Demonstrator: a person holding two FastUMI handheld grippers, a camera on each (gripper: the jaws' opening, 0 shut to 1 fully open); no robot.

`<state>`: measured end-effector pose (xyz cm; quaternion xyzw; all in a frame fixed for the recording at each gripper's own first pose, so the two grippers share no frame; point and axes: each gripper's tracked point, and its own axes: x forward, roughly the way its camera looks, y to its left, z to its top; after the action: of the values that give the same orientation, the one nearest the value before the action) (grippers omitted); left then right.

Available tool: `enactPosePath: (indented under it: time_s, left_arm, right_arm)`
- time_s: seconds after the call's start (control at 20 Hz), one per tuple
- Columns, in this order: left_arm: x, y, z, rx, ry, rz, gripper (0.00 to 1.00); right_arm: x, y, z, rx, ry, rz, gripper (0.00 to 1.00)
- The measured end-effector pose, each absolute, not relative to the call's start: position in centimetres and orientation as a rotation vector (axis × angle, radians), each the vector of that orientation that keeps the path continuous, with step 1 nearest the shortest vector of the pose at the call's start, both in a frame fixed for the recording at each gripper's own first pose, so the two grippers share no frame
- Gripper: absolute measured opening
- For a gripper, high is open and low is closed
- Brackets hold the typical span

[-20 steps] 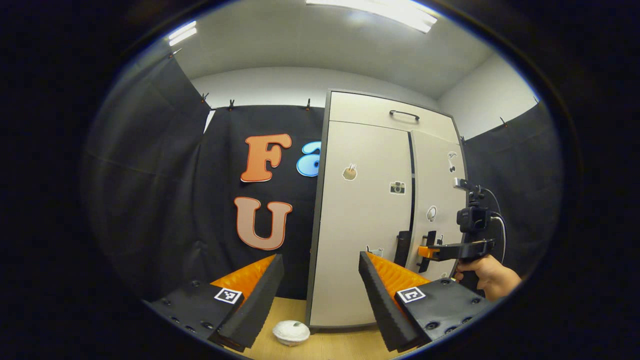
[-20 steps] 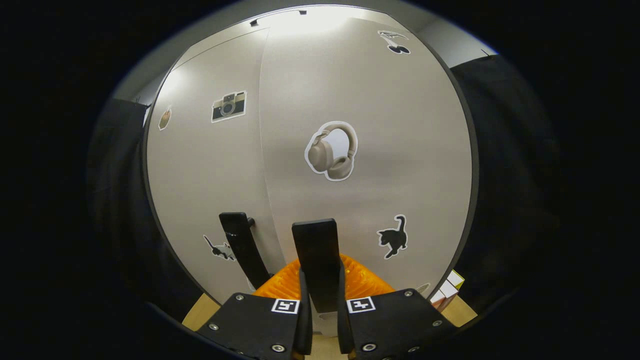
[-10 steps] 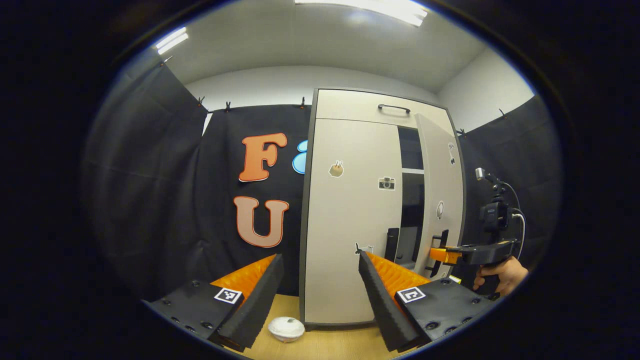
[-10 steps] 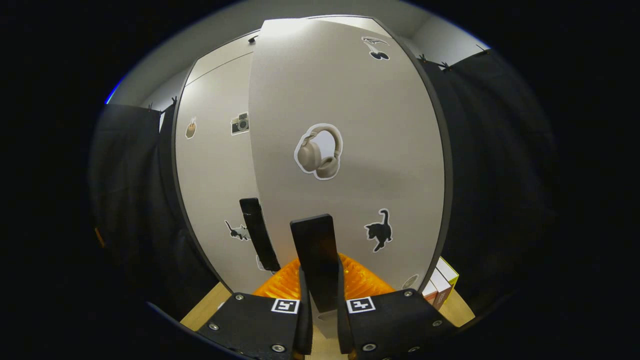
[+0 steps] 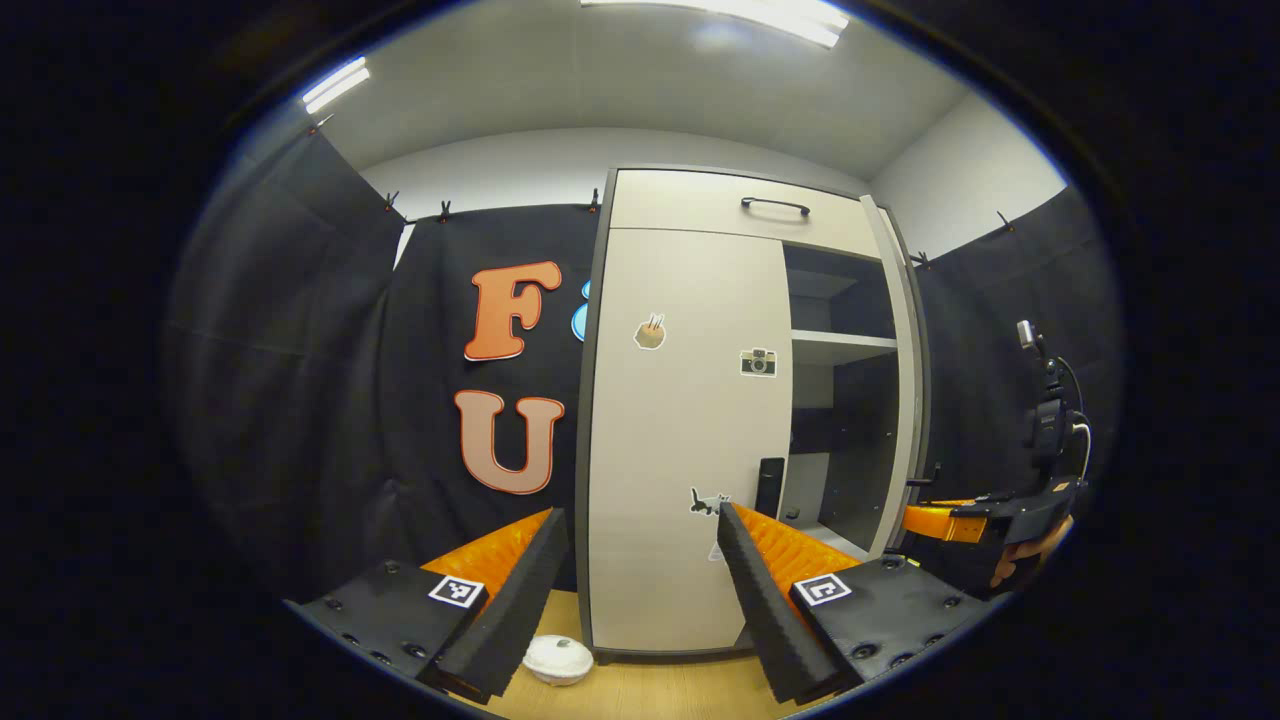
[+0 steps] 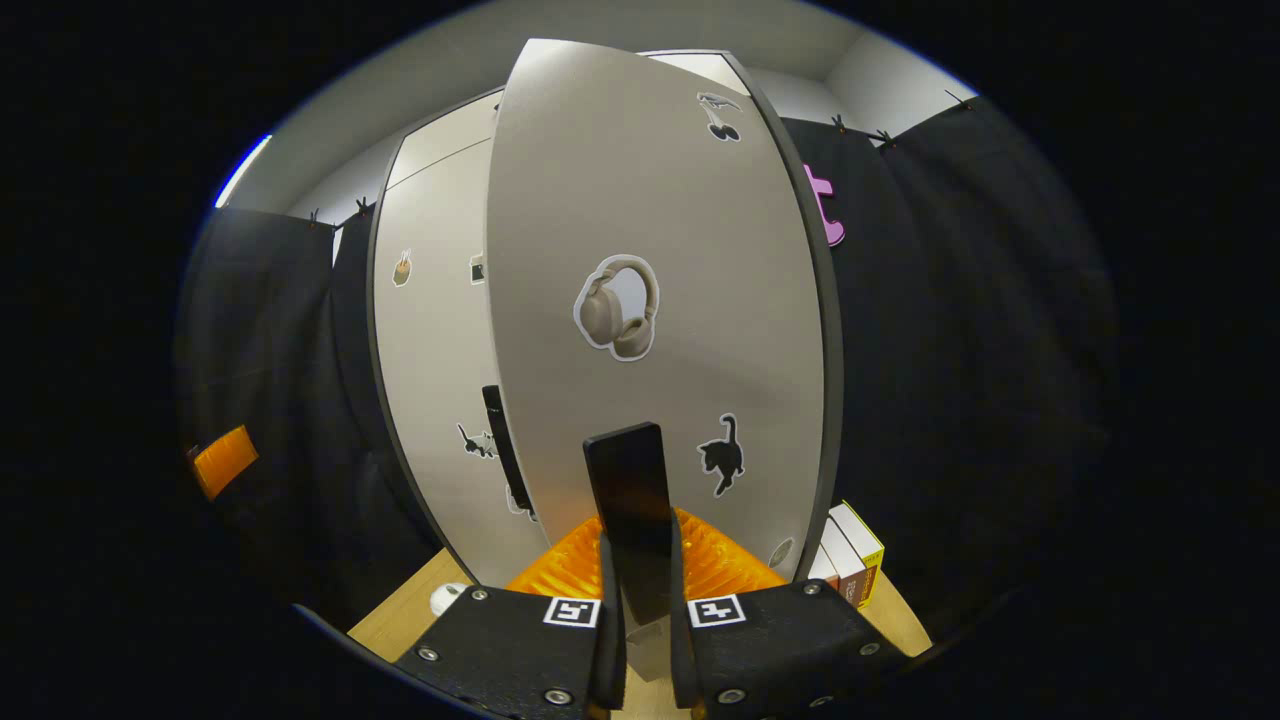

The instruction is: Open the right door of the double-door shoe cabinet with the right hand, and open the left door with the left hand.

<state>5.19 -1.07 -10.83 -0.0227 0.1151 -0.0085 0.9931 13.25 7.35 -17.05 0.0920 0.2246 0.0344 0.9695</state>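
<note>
The pale shoe cabinet's left door [image 5: 680, 430] is closed, its dark upright handle [image 5: 770, 487] near the inner edge. The right door [image 5: 905, 400] stands swung wide, seen edge-on, and bares dark inner shelves [image 5: 840, 345]. My left gripper [image 5: 640, 580] is open, short of the left door and holding nothing. In the right gripper view, the right door [image 6: 650, 250] faces me, and my right gripper [image 6: 643, 620] is shut on its black handle [image 6: 630, 490]. The left door [image 6: 435, 350] and its handle [image 6: 505, 455] lie behind. From the left gripper view, the right gripper [image 5: 940, 520] and a hand [image 5: 1030, 560] sit at far right.
A white lidded bowl [image 5: 558, 660] rests on the wooden surface [image 5: 650, 695] at the cabinet's left foot. Several small boxes [image 6: 850, 560] stand behind the open door's lower right. A top drawer with a bar handle [image 5: 775, 205] caps the cabinet. Black cloth walls surround it.
The right door has swung from nearly closed to wide open, pulled by the right gripper on its handle. The right hand moved outward to the right. The left gripper stayed open.
</note>
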Motion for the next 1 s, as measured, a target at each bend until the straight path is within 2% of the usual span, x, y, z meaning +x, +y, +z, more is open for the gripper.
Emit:
enactPosePath:
  time_s: [0.55, 0.7, 1.0]
  left_arm:
    - [7.8, -6.9, -11.7, -0.031, 0.237, -0.091, 0.96]
    - [8.7, -8.6, -12.4, -0.029, 0.247, -0.111, 0.98]
    - [9.7, -11.6, -13.8, -0.03, 0.273, -0.141, 0.96]
  right_arm:
    - [9.1, 0.1, -15.6, 0.2, 0.436, 0.017, 0.17]
    - [8.2, -2.3, -15.4, 0.21, 0.418, -0.01, 0.14]
    - [7.7, -7.1, -15.3, 0.204, 0.392, -0.104, 0.08]
